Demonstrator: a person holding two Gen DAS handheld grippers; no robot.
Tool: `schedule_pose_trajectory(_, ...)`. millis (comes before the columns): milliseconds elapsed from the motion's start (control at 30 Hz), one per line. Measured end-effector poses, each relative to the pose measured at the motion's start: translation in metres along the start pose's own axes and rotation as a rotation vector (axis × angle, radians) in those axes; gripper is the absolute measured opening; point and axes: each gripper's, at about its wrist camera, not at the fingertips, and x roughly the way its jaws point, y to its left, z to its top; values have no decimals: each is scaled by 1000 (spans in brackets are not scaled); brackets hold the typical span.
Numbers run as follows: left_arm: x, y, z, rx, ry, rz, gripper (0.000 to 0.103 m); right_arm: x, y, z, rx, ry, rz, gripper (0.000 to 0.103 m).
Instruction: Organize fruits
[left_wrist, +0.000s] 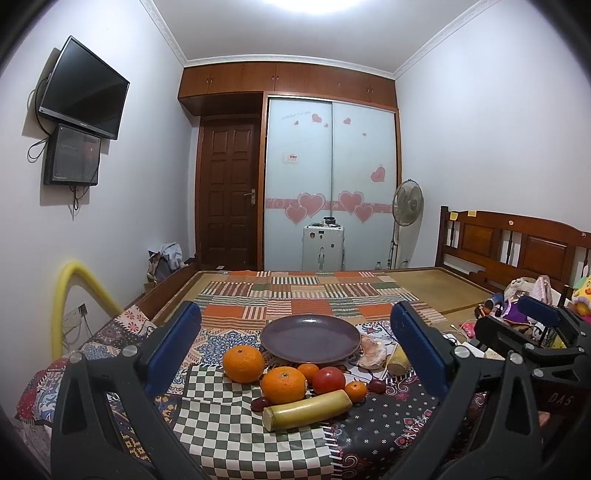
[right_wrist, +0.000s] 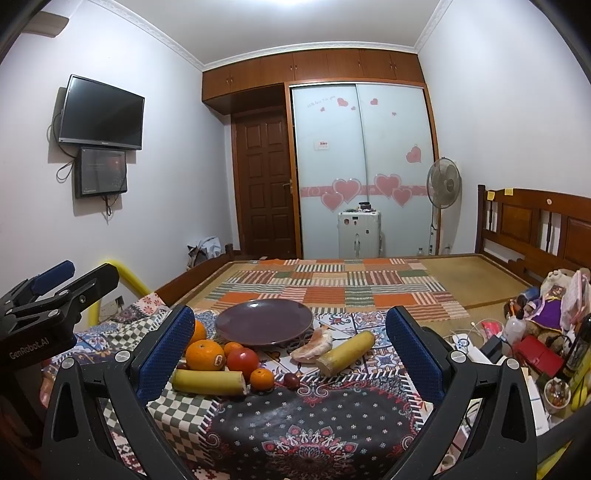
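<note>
An empty purple plate (left_wrist: 310, 338) (right_wrist: 264, 321) sits on the patchwork bedspread. In front of it lie two oranges (left_wrist: 243, 363) (left_wrist: 284, 384), two small tangerines (left_wrist: 308, 370) (left_wrist: 356, 390), a red apple (left_wrist: 328, 380) (right_wrist: 242, 362), a pale yellow cane piece (left_wrist: 308, 409) (right_wrist: 208, 382) and dark red small fruits (left_wrist: 376, 386). A second cane piece (right_wrist: 347, 352) and a pinkish peeled fruit segment (right_wrist: 313, 346) lie right of the plate. My left gripper (left_wrist: 295, 314) hovers open above the pile, holding nothing. My right gripper (right_wrist: 291, 314) is open beside it, also holding nothing.
Toys, bottles, a red box (right_wrist: 537, 356) and cables crowd the bed's right side by the wooden headboard (right_wrist: 535, 221). A yellow foam tube (left_wrist: 62, 302) arches at the left edge. Beyond the bed stand a white suitcase (left_wrist: 323, 247), a fan (left_wrist: 406, 203) and a door.
</note>
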Motion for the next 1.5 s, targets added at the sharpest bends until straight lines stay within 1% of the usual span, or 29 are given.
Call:
schedule_pose_trajectory(433, 3, 0, -1, -24, 19, -5, 103, 0, 0, 0, -1, 1, 0, 103)
schedule_pose_trajectory(600, 10, 1, -6, -28, 18, -3, 103, 4, -4, -2, 1, 4, -3, 103)
schedule_pose_trajectory(700, 17, 3, -9, -27, 28, -1, 103, 8, -6, -3, -1, 4, -7, 103)
schedule_pose_trajectory(767, 24, 6, -13, -31, 49, -2, 103, 11, -8, -6, -9, 6, -9, 103)
schedule_pose_trajectory(800, 28, 7, -15, -39, 65, -1, 102, 14, -10, -8, -17, 14, -11, 103)
schedule_pose_trajectory(867, 35, 7, -18, -27, 91, 6, 94, 20, -11, -11, -34, 33, -7, 103)
schedule_pose_trajectory(900, 41, 8, -22, -13, 110, 9, 90, 24, -12, -13, -41, 43, -7, 100)
schedule_pose_trajectory(967, 51, 10, -27, 7, 130, 10, 87, 31, -12, -17, -52, 72, 3, 93)
schedule_pose_trajectory(1033, 63, 15, -36, 23, 149, 10, 84, 43, -14, -23, -60, 117, 22, 82)
schedule_pose_trajectory(1067, 68, 17, -40, 24, 170, 6, 83, 49, -15, -26, -63, 137, 32, 79)
schedule_pose_trajectory(1100, 72, 20, -42, 21, 198, 5, 80, 50, -15, -29, -64, 146, 36, 74)
schedule_pose_trajectory(1133, 76, 23, -47, 21, 220, 7, 77, 59, -15, -34, -67, 175, 45, 70)
schedule_pose_trajectory(1167, 82, 26, -52, 21, 243, 6, 77, 61, -15, -36, -71, 188, 49, 67)
schedule_pose_trajectory(1200, 87, 29, -57, 24, 272, 2, 75, 64, -15, -39, -76, 204, 54, 62)
schedule_pose_trajectory(1233, 90, 31, -60, 37, 320, 3, 72, 69, -14, -42, -82, 223, 63, 58)
schedule_pose_trajectory(1300, 97, 38, -66, 46, 391, -10, 69, 76, -13, -48, -85, 259, 89, 56)
schedule_pose_trajectory(1400, 108, 42, -76, 36, 408, -12, 66, 85, -11, -57, -82, 298, 124, 55)
schedule_pose_trajectory(1467, 115, 42, -81, 55, 426, -5, 65, 93, -16, -59, -78, 327, 104, 55)
schedule_pose_trajectory(1500, 119, 42, -82, 61, 436, -6, 65, 99, -21, -60, -69, 341, 80, 55)
